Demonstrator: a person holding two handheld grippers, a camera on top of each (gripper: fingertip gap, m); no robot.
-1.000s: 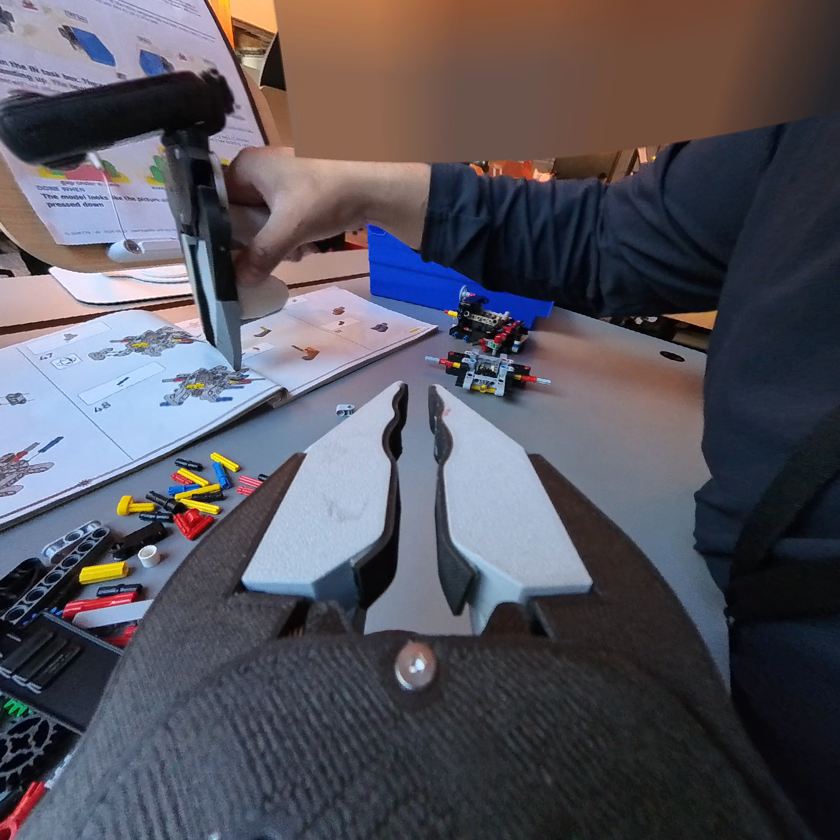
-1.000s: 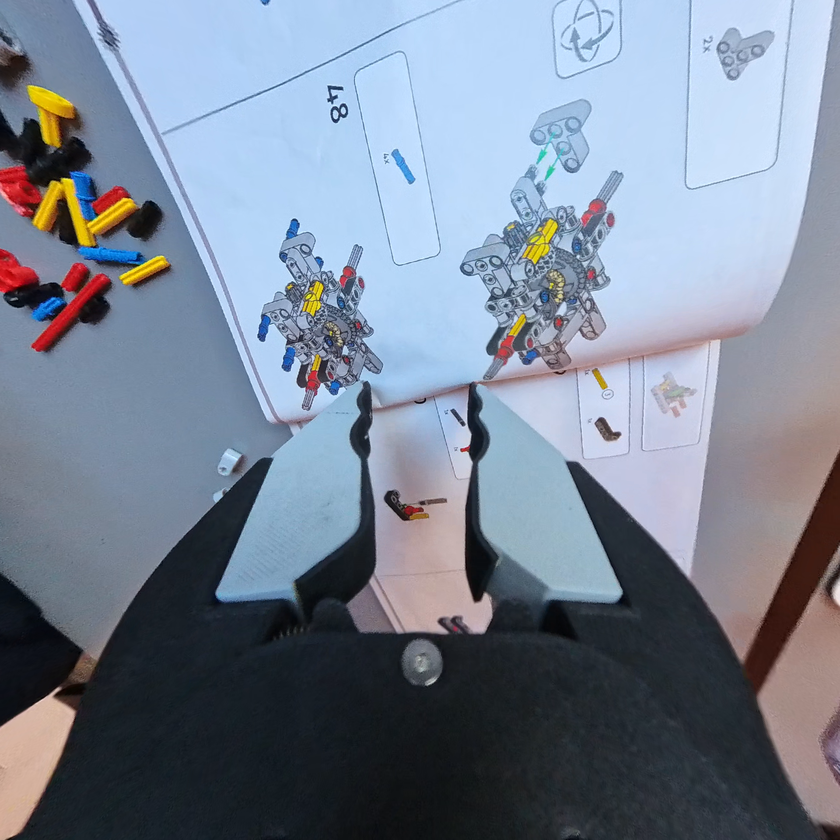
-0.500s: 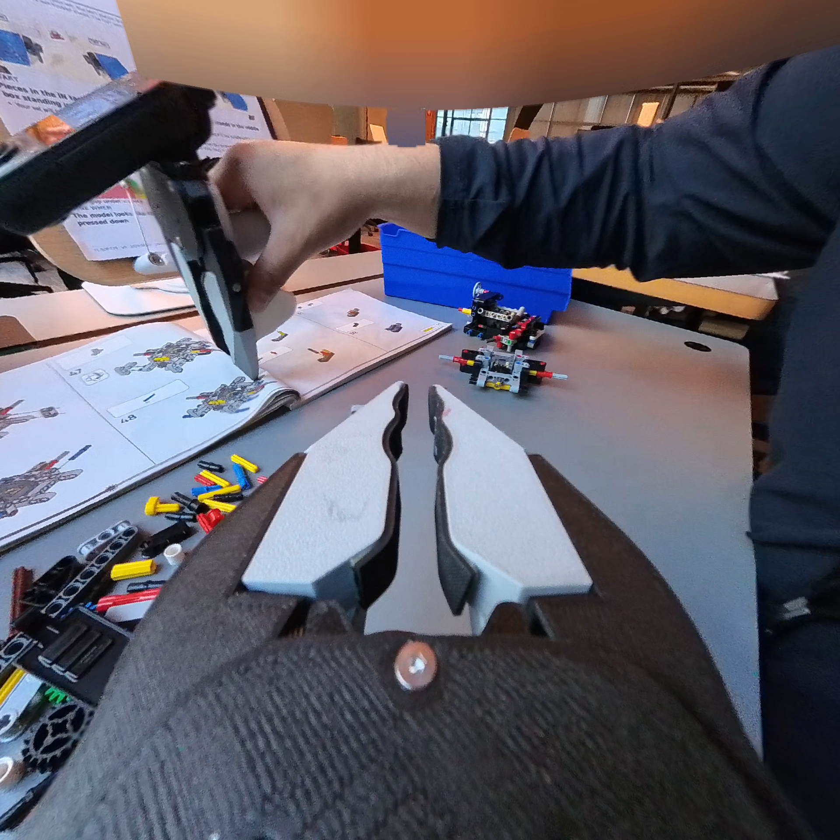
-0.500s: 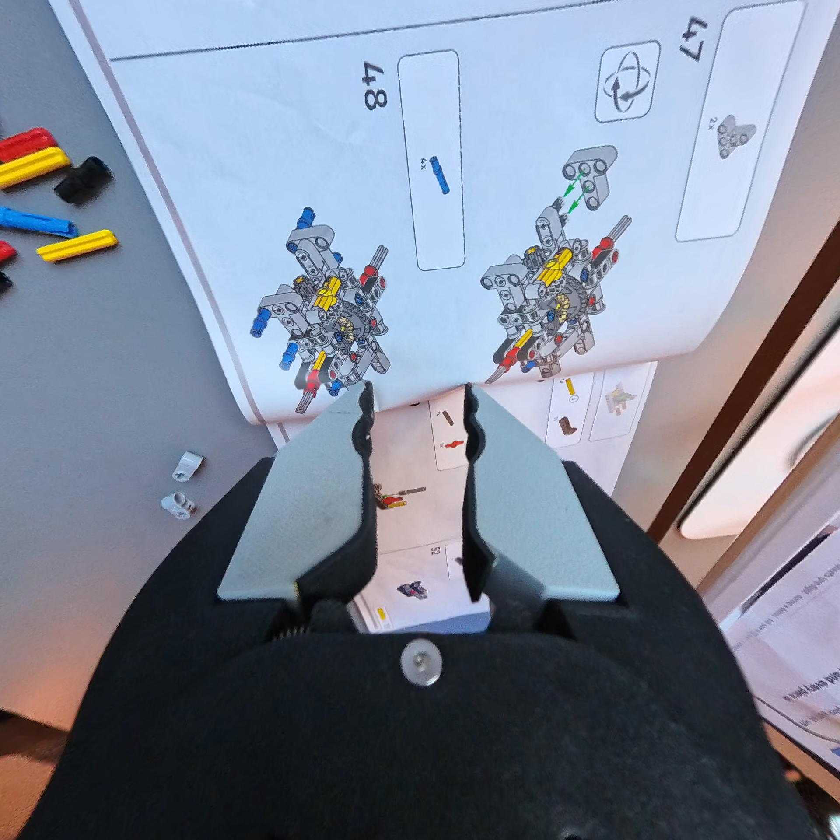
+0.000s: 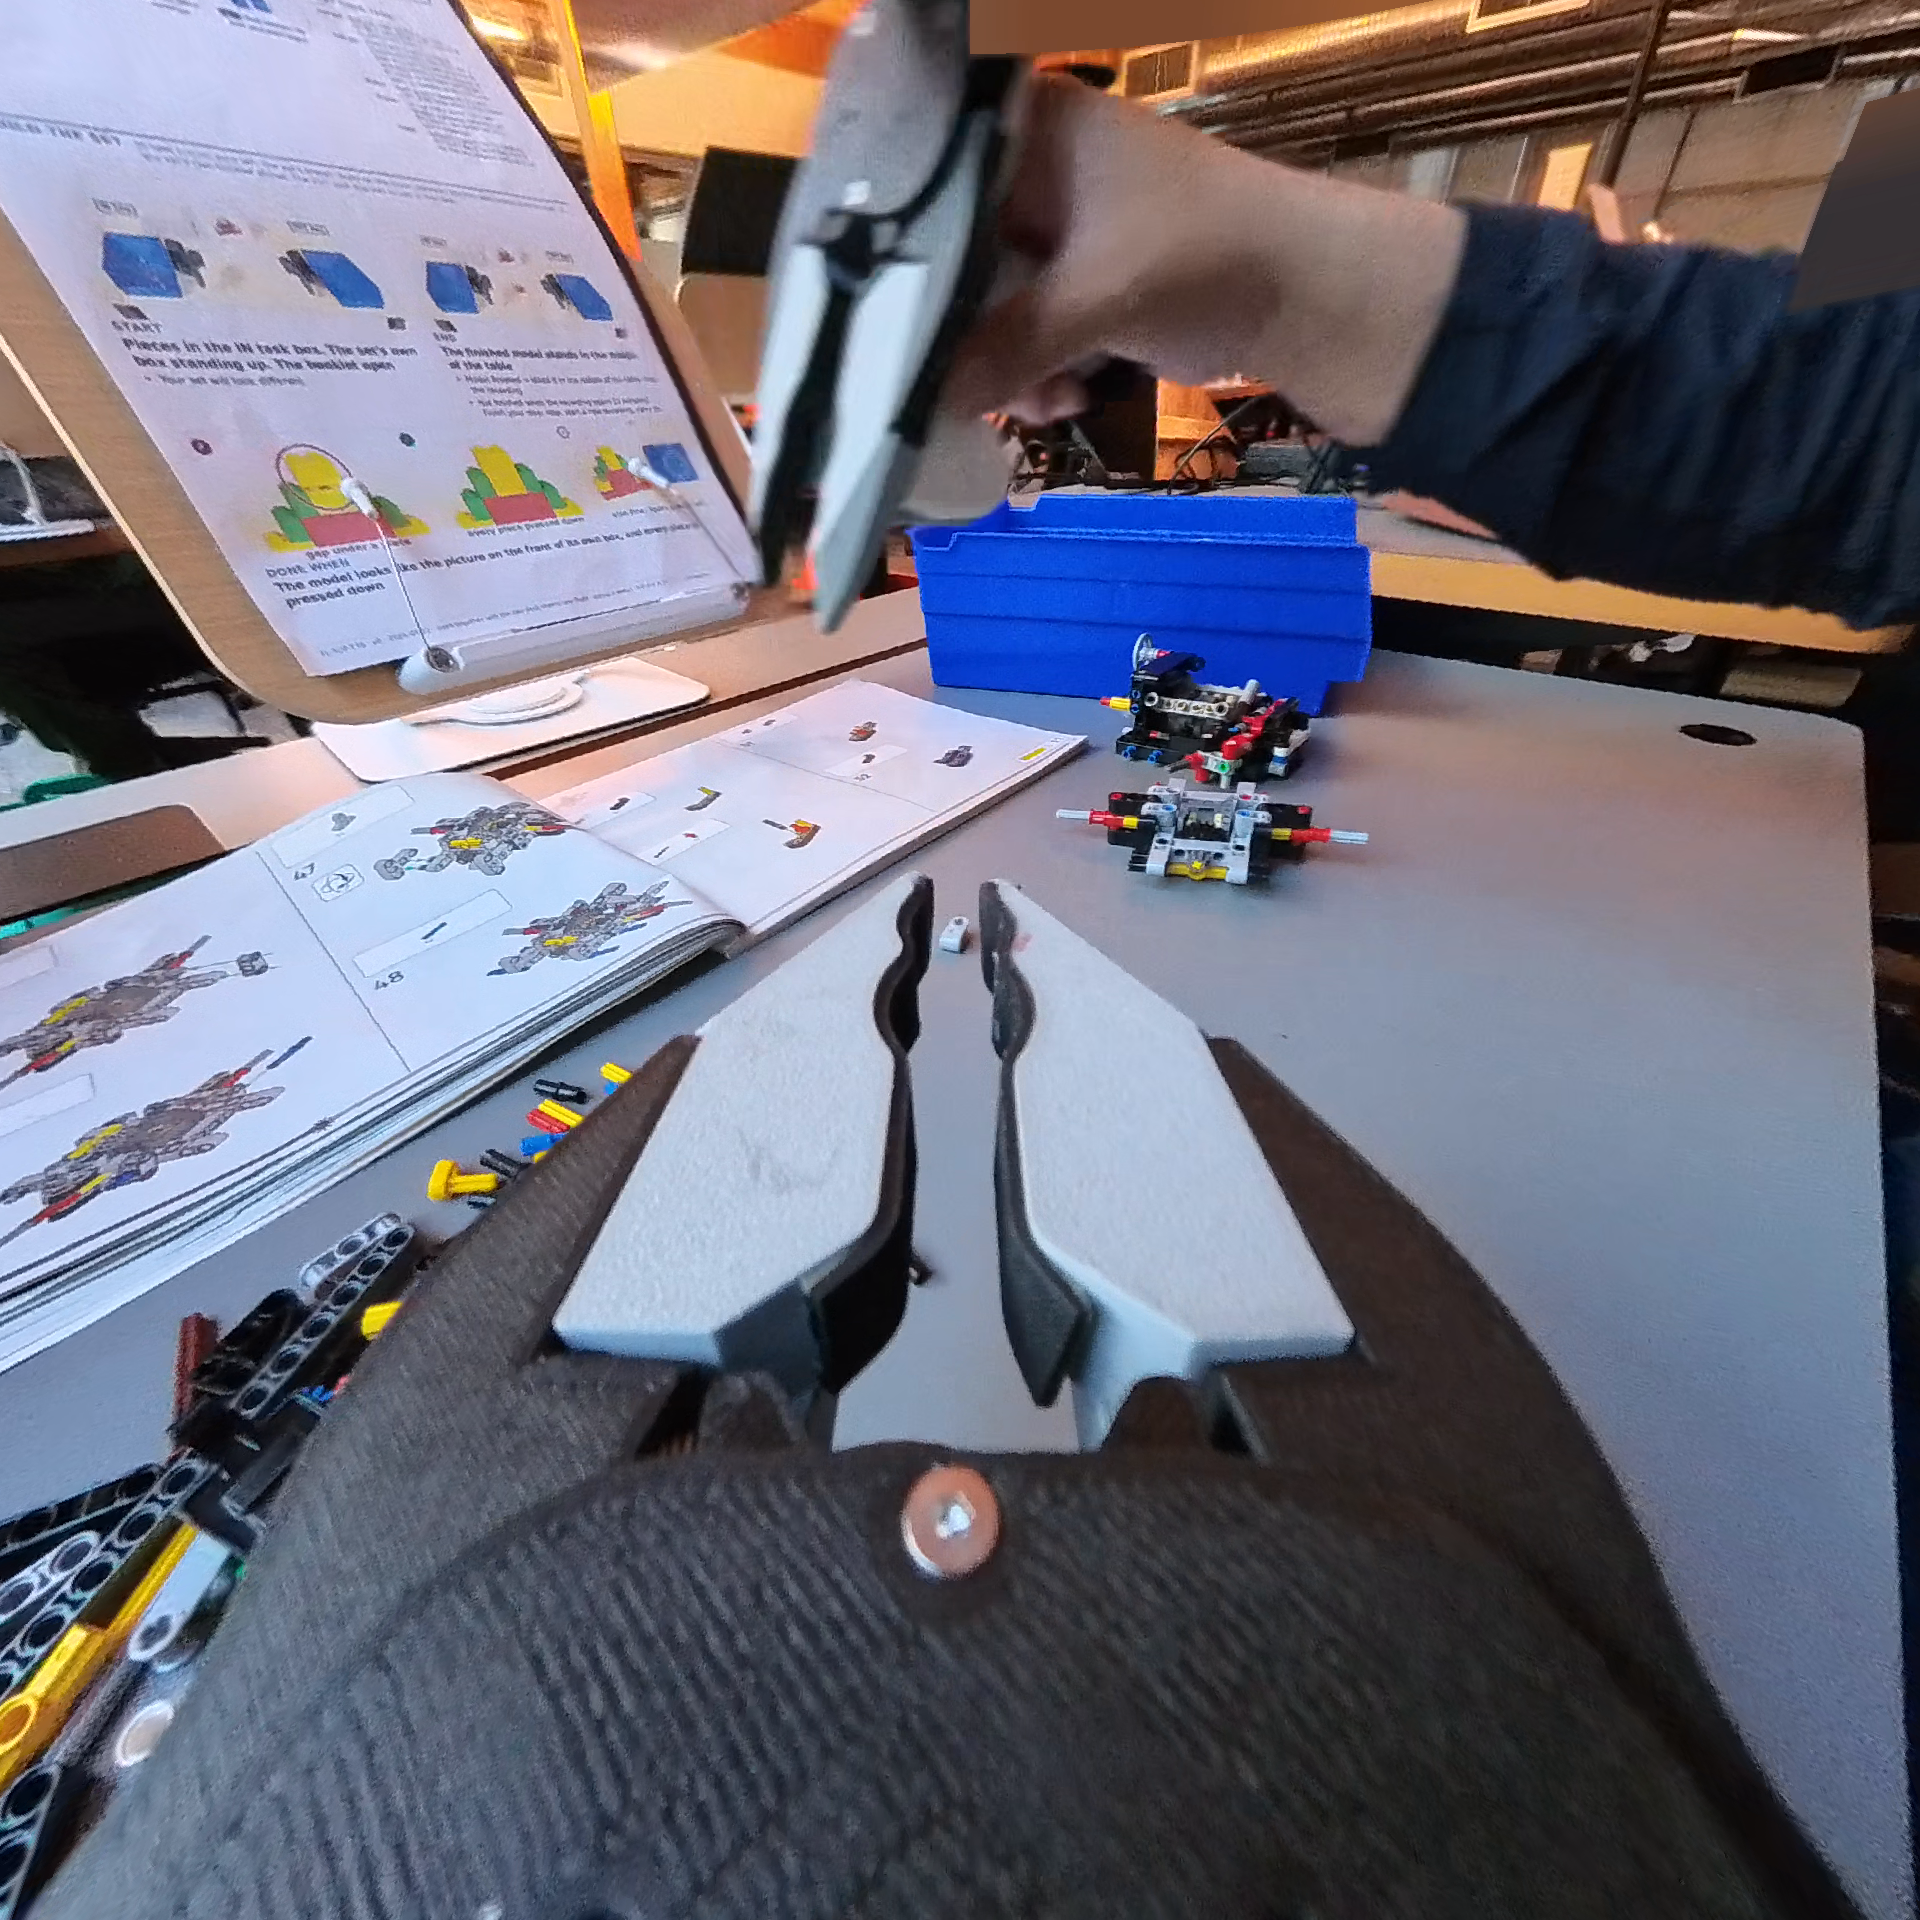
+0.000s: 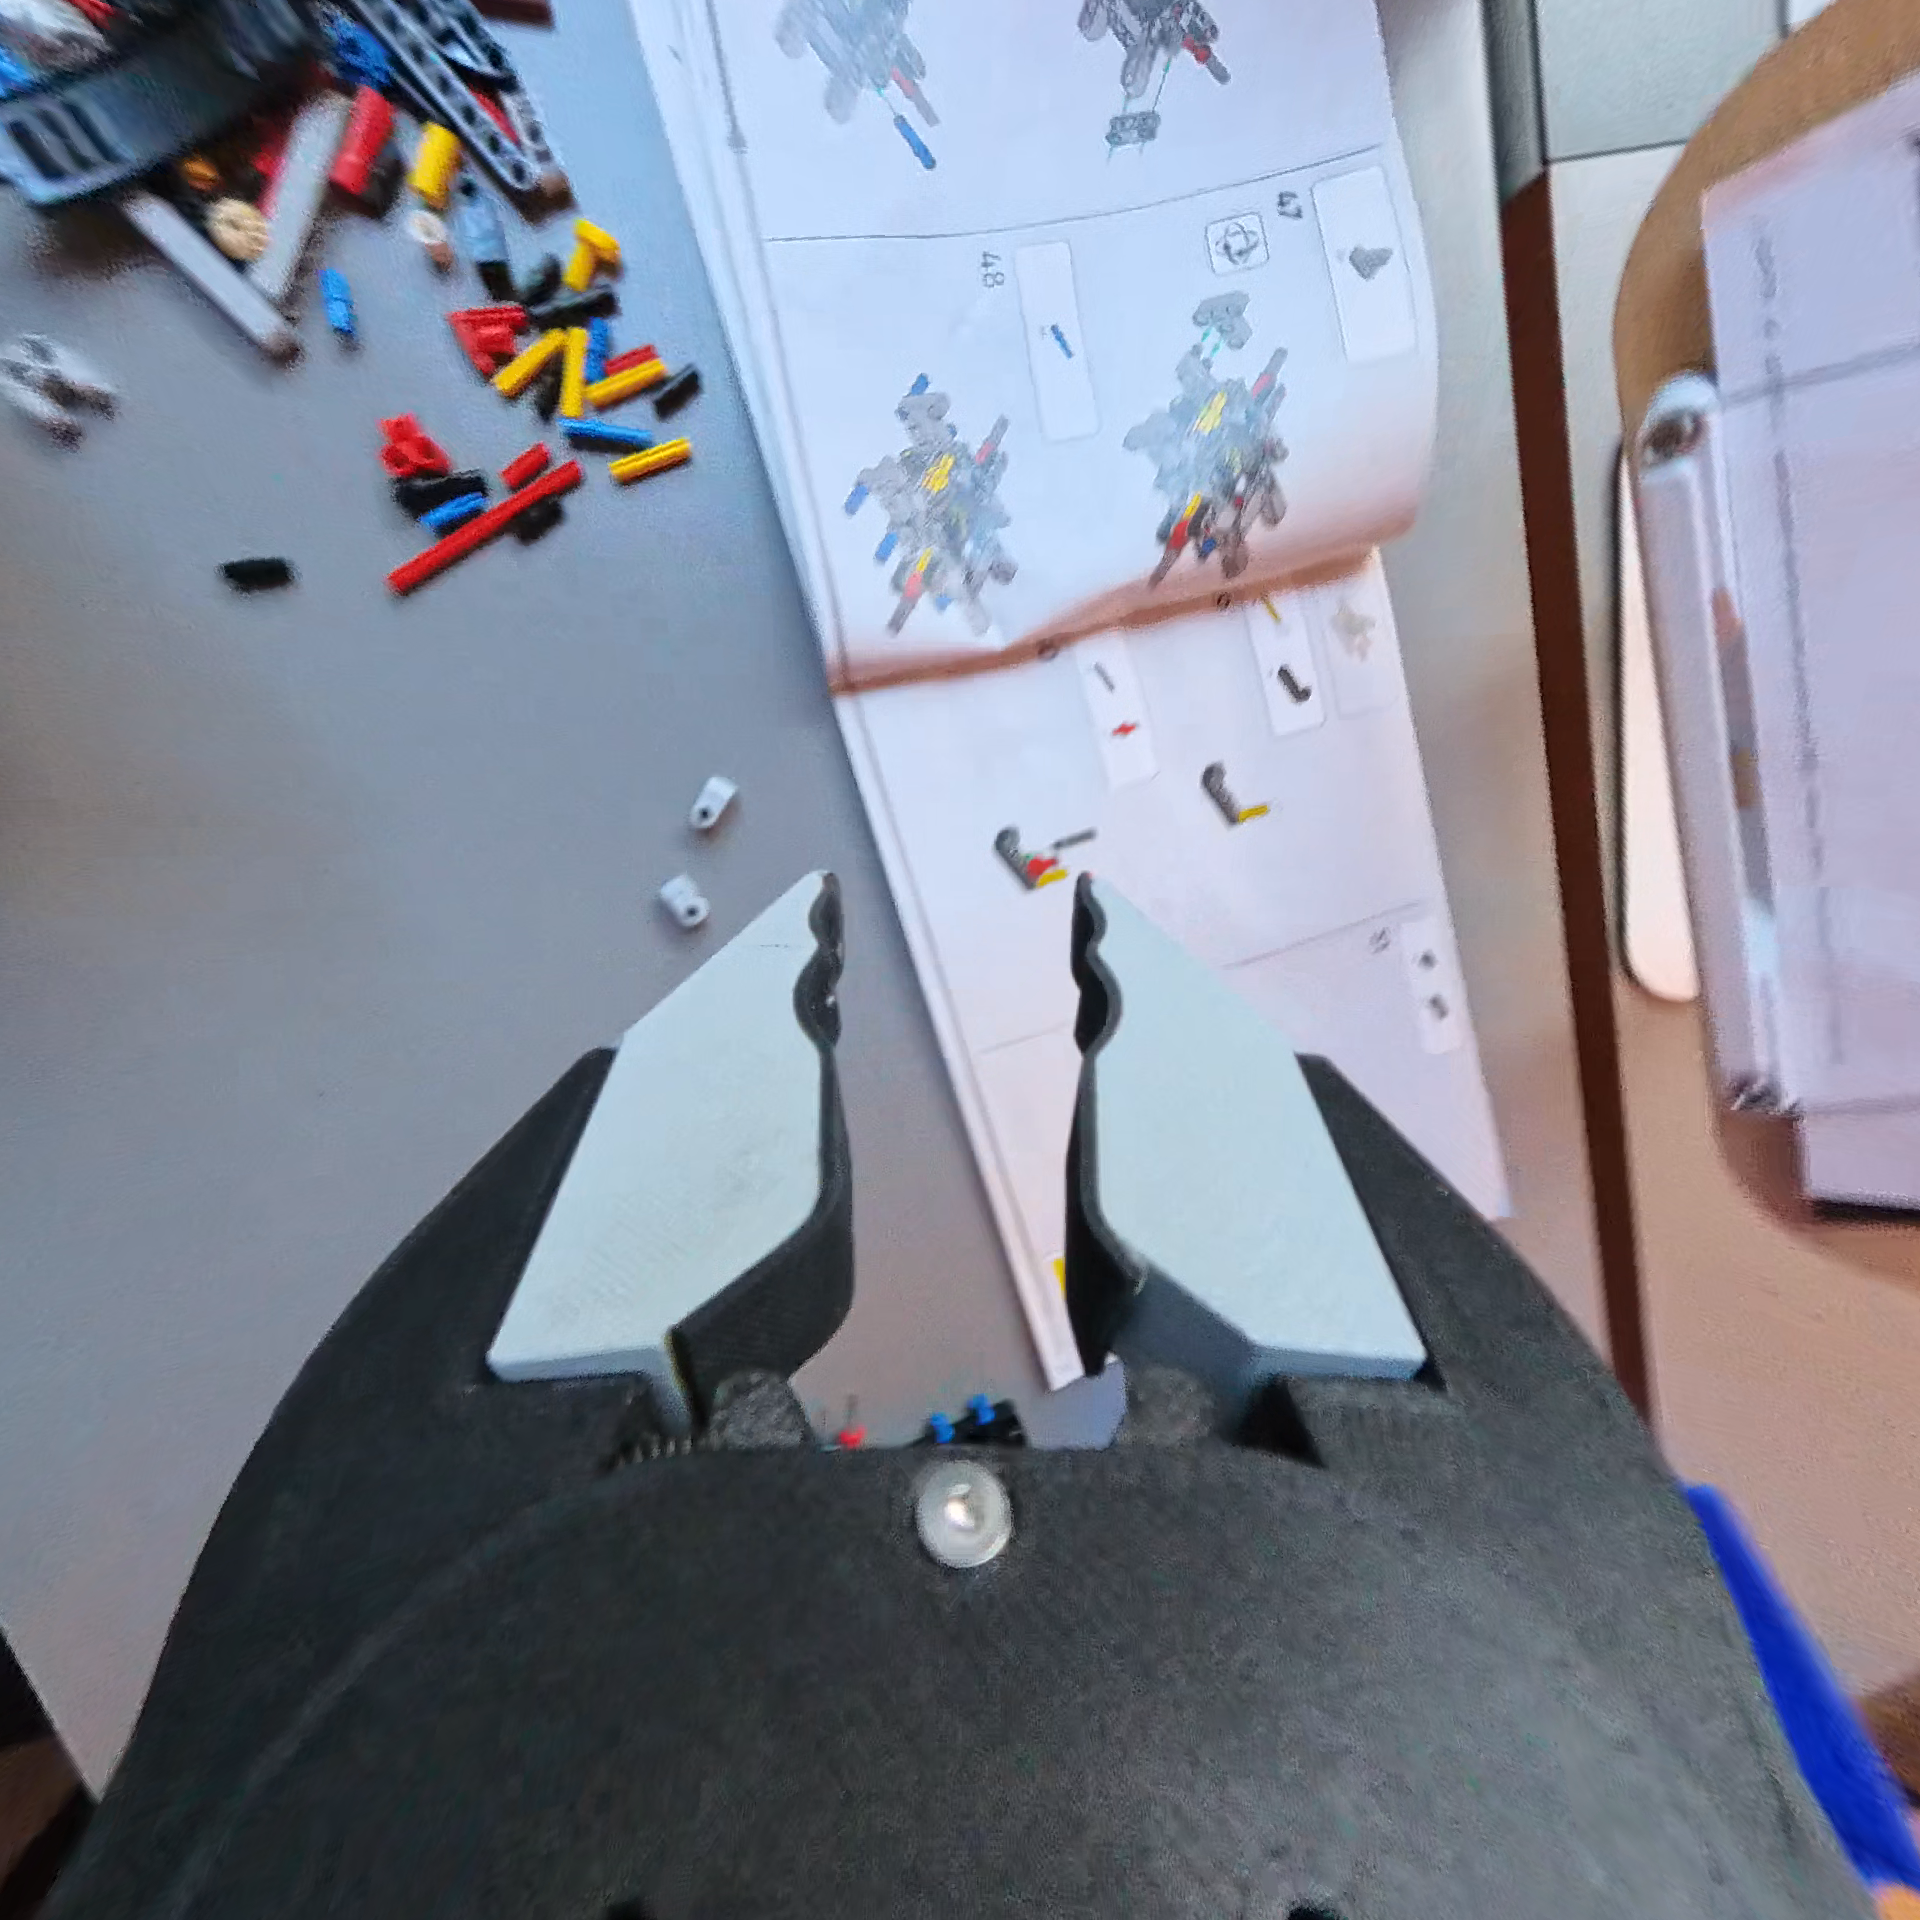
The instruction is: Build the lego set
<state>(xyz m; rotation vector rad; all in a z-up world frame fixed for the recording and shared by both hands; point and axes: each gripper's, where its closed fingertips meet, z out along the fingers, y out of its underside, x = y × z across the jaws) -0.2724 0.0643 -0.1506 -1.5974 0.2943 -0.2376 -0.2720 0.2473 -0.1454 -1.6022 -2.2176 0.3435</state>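
My left gripper hovers low over the grey table. Its fingers stand a narrow slit apart with nothing between the pads. A small grey connector piece lies on the table just beyond the tips. My right gripper is open and empty, above the table at the near edge of the open instruction booklet. Two small grey pieces lie just left of its left finger. In the left wrist view the right gripper hangs blurred, high above the booklet, held by a hand.
Two partly built models stand in front of a blue bin. Loose red, yellow, blue and black pins and black beams lie left of the booklet. A stand with a printed sheet rises behind. Tip to tip, the grippers are about 20 cm apart.
The right gripper rose from just above the booklet page and pulled back, its jaws a little wider. The left gripper shifted slightly, bringing the small grey piece into view beyond its tips.
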